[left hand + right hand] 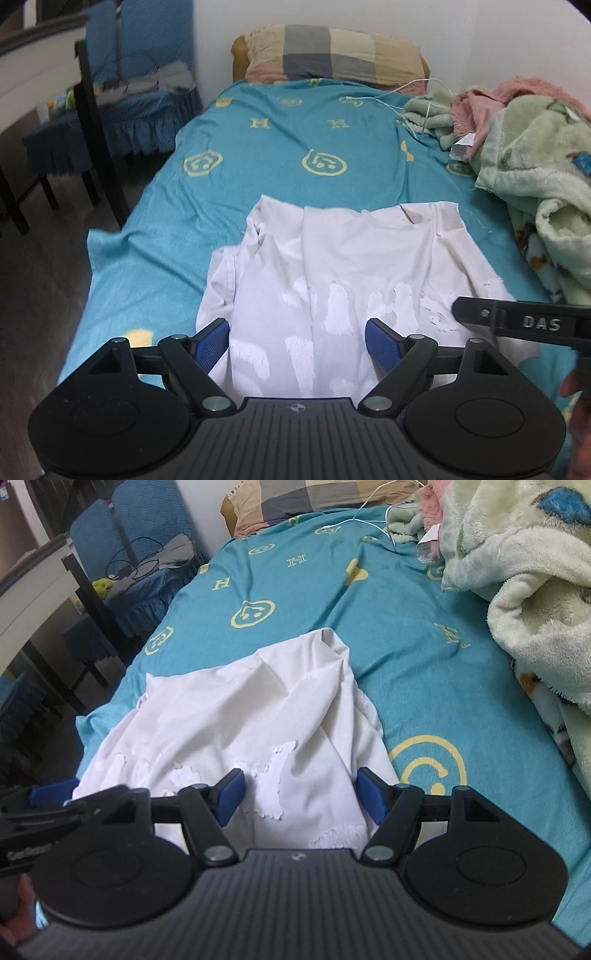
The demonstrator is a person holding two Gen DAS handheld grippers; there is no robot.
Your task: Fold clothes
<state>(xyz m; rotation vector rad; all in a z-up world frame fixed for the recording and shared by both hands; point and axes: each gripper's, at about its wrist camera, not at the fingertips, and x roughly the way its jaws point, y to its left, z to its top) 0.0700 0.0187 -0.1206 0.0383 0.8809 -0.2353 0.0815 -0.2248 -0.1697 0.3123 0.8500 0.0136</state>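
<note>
1. White T-shirt (332,266) with a cracked white print: lies rumpled on the near part of the bed, its sides partly turned in, directly ahead of both tools.
2. Left gripper (297,343), black with blue pads: jaws stand wide apart above the shirt's printed area; cloth shows in the gap, but neither pad presses on it.
3. Right gripper (299,797), same build: jaws apart over the shirt's right side; cloth lies between the pads, unclamped. Its black body also enters the left wrist view at the right edge.
4. Turquoise bed sheet (277,147) with yellow face and letter motifs: covers the bed beneath the shirt.
5. Checked pillow (332,55) in beige and grey: at the head of the bed, against the wall.
6. Pale green fleece blanket (517,554), heaped with a pink fluffy cloth (491,99): along the right side of the bed, apart from the shirt.
7. White cable (399,96): trails across the sheet near the pillow.
8. Blue-covered chairs (140,74): beside the bed, on the left.
</note>
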